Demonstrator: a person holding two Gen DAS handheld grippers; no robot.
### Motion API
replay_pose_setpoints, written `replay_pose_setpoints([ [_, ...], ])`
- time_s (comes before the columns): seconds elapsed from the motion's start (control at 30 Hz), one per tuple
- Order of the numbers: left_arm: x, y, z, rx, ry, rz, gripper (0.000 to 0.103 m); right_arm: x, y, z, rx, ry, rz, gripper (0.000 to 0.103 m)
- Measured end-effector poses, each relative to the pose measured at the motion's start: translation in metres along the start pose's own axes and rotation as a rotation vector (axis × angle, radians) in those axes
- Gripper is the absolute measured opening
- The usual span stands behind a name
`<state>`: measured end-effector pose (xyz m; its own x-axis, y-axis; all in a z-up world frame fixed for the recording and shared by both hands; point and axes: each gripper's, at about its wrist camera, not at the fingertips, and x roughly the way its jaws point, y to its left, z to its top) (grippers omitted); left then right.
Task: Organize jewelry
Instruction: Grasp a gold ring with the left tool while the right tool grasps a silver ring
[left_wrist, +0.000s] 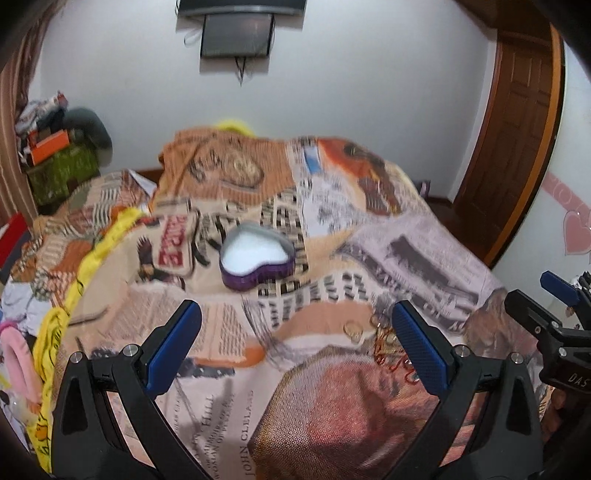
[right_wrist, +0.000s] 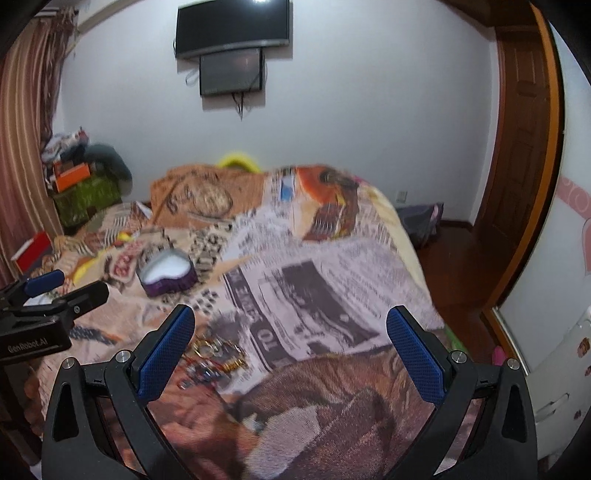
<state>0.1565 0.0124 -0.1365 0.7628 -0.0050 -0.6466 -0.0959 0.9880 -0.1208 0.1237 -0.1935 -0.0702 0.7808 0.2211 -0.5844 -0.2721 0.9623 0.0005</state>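
A purple heart-shaped box (left_wrist: 255, 258) with a white lining lies open on the patterned bedspread; in the right wrist view this box (right_wrist: 168, 275) is at the left. A small pile of jewelry (left_wrist: 384, 339), gold rings and a red chain, lies on the cover just left of my left gripper's right finger. The same jewelry pile (right_wrist: 212, 356) sits close to my right gripper's left finger. My left gripper (left_wrist: 295, 325) is open and empty, short of the box. My right gripper (right_wrist: 290, 330) is open and empty too. Each gripper shows at the edge of the other's view.
The bed's blanket (right_wrist: 332, 258) has a newspaper print. Yellow fabric (left_wrist: 62, 295) and clutter lie along the left edge. Boxes (right_wrist: 77, 184) are stacked by the curtain. A wooden door (right_wrist: 517, 147) stands at the right, a wall-mounted screen (right_wrist: 232, 33) on the far wall.
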Motion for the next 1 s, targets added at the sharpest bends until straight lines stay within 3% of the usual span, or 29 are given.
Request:
replay_pose_setpoints([
  [0.17, 0.027, -0.001, -0.008, 0.002, 0.084, -0.010, 0.103, 0.021, -0.011, -0.010, 0.007, 0.085, 0.035, 0.102],
  [0.37, 0.042, -0.007, -0.013, 0.088, 0.119, -0.024, 0.100, 0.038, -0.015, -0.015, -0.020, 0.146, 0.068, 0.081],
  [0.63, 0.061, -0.013, -0.013, 0.109, 0.189, -0.116, 0.073, 0.059, -0.010, -0.016, -0.045, 0.217, 0.172, 0.052],
  [0.83, 0.075, -0.024, -0.014, 0.139, 0.237, -0.182, 0.055, 0.073, -0.002, -0.006, -0.070, 0.253, 0.252, 0.044],
  [1.0, 0.083, -0.030, -0.012, 0.173, 0.248, -0.185, 0.043, 0.085, 0.010, 0.003, -0.121, 0.278, 0.308, 0.042],
])
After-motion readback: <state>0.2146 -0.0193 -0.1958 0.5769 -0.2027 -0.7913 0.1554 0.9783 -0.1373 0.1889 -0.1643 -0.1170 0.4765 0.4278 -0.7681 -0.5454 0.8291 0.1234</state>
